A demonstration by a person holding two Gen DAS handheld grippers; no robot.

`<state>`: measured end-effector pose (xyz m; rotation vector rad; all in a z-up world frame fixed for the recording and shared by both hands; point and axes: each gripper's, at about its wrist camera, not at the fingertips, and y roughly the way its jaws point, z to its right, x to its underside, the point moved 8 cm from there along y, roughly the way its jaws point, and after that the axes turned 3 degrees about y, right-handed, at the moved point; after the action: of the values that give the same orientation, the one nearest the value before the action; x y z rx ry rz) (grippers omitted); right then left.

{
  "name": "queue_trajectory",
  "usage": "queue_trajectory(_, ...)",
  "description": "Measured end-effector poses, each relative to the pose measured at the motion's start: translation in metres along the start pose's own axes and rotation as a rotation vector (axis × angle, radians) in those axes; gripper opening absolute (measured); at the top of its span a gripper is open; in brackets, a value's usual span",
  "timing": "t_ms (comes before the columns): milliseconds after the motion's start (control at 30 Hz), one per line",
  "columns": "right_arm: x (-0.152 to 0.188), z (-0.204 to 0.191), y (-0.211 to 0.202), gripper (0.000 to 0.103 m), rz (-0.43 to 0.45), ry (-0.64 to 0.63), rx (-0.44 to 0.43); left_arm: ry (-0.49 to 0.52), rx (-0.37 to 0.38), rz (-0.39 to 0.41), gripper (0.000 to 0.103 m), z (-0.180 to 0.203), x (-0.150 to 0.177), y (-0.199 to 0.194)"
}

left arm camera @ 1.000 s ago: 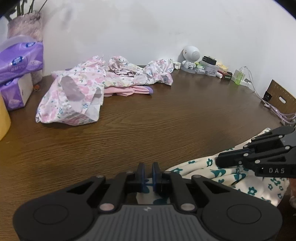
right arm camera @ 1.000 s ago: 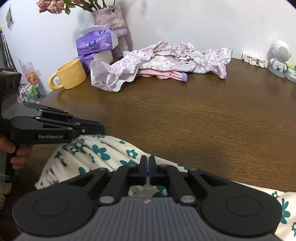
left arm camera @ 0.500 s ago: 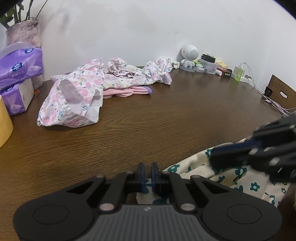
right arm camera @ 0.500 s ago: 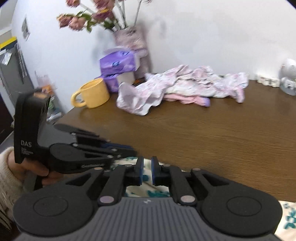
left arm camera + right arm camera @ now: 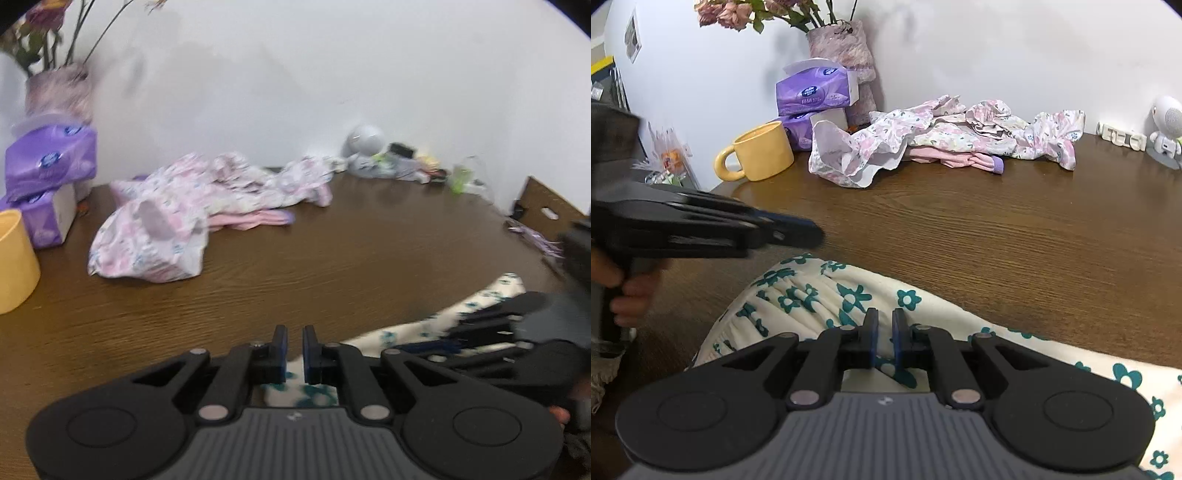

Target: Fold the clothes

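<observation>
Item: cream garment [image 5: 923,306] with teal flower print, soft, light, limp; gathered elastic band at its left end. Lies on the near edge of the brown wood-grain counter [image 5: 997,236].

Left hand-held gripper [image 5: 294,349]: jaws nearly shut, cloth edge between them.

Right hand-held gripper [image 5: 882,341]: likewise, pinching cloth.

Likely best taken at hems or corners; will sag and crease.

Far side: crumpled pink floral clothes [image 5: 942,144].
</observation>
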<state>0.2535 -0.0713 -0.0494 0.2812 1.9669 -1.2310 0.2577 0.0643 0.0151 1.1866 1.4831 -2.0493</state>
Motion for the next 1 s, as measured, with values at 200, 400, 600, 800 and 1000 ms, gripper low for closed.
queue_trajectory(200,-0.001,-0.001,0.001,0.007,0.007,-0.001,0.01,0.036,0.05,-0.068,0.008,0.016,0.02,0.006)
queue_trajectory(400,-0.007,0.0,-0.015,0.007,0.074,0.04,0.007,0.039,0.019,-0.051,0.007,0.016,0.029,0.011)
queue_trajectory(600,-0.009,-0.022,-0.024,0.007,0.086,-0.011,-0.018,0.001,0.025,-0.053,0.007,0.013,0.03,0.01)
queue_trajectory(800,0.003,-0.027,-0.012,0.007,0.036,0.0,-0.005,-0.017,0.026,-0.051,0.009,0.012,0.029,0.01)
queue_trajectory(1000,0.011,-0.024,-0.009,0.007,0.033,0.017,0.007,-0.001,0.035,-0.01,0.008,0.019,0.025,-0.014)
